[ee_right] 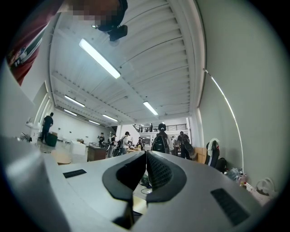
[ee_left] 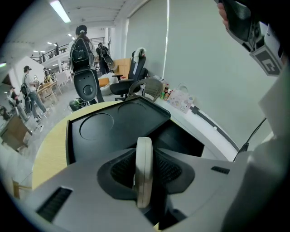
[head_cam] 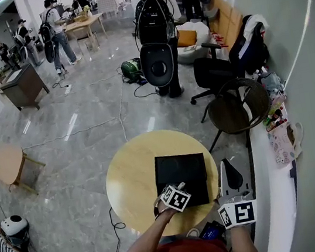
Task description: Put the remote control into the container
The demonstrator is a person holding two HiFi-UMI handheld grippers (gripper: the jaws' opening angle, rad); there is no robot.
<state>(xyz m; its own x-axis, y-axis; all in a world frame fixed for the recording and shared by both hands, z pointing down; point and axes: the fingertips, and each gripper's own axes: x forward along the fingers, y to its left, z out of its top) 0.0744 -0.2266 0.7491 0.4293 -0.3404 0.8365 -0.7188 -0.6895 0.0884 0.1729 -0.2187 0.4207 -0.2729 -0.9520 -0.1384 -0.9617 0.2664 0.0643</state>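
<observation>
A flat black container [head_cam: 180, 171] lies on the round yellow table [head_cam: 129, 180]. My left gripper [head_cam: 179, 189] hangs over its near edge, pointing steeply down. In the left gripper view it [ee_left: 144, 181] is shut on a white remote control [ee_left: 144, 163], held edge-on between the pads. Just beyond the remote lie the container's [ee_left: 117, 126] black top with round dents and a dark open hollow at its right. My right gripper [head_cam: 224, 168] is off the table's right side. Its jaws [ee_right: 146, 159] are shut with nothing between them, aimed out over the room.
A white ledge [head_cam: 272, 184] runs along the wall at the right, close to the right gripper. A black chair [head_cam: 236, 106] stands beyond the table, and a person with a backpack [head_cam: 154, 31] further back. A small wooden table [head_cam: 6, 164] is at the left.
</observation>
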